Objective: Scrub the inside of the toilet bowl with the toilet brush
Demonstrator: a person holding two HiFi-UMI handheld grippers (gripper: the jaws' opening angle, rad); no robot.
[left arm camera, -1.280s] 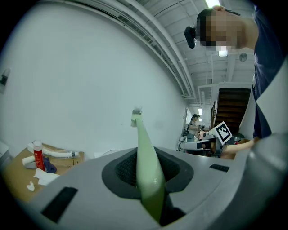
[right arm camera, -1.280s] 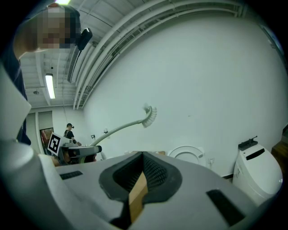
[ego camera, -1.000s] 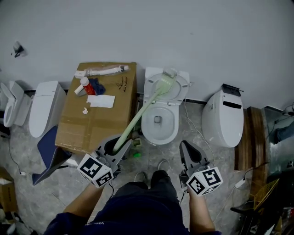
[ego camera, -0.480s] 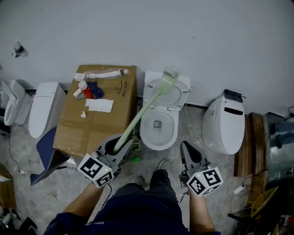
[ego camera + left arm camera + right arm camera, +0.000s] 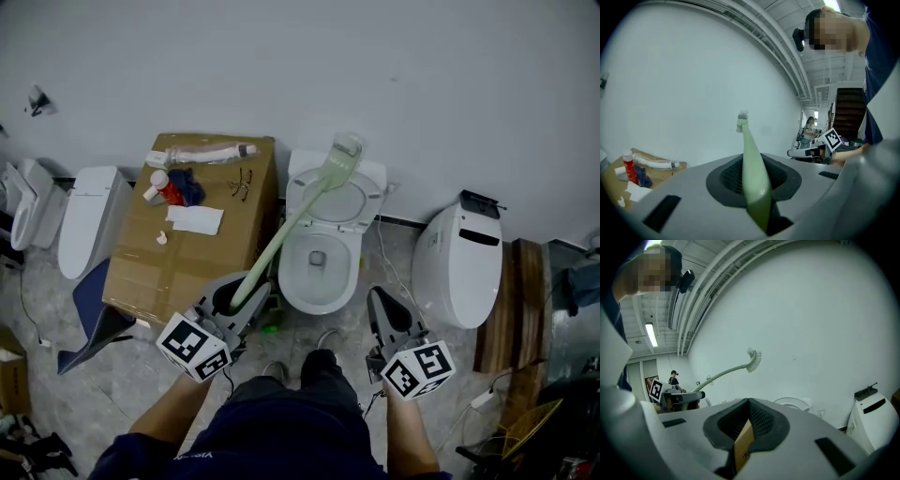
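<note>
- Toilet brush [image 5: 289, 223]: I see its pale green handle run from my left gripper [image 5: 241, 302] slantwise up to the bristle head, which in the head view lies over the wall just above the raised lid, not in the bowl.
- In the left gripper view the jaws are clenched on the handle's lower end, and the brush [image 5: 752, 171] stands straight up along them.
- Only the right gripper view gives the side look: the brush [image 5: 753, 360] hangs in the air, well above the toilet [image 5: 792, 403].
- The toilet [image 5: 354, 272] stands open between both grippers in the head view, its bowl white and bare.
- My right gripper [image 5: 384, 317] is held low to the right of the bowl; in its own view the jaws are pressed together on a thin tan strip [image 5: 743, 448].
- A cardboard box [image 5: 169, 267] sits just left of the toilet, carrying a red bottle [image 5: 161, 187], a blue cloth [image 5: 188, 183] and a white paper [image 5: 195, 220].
</note>
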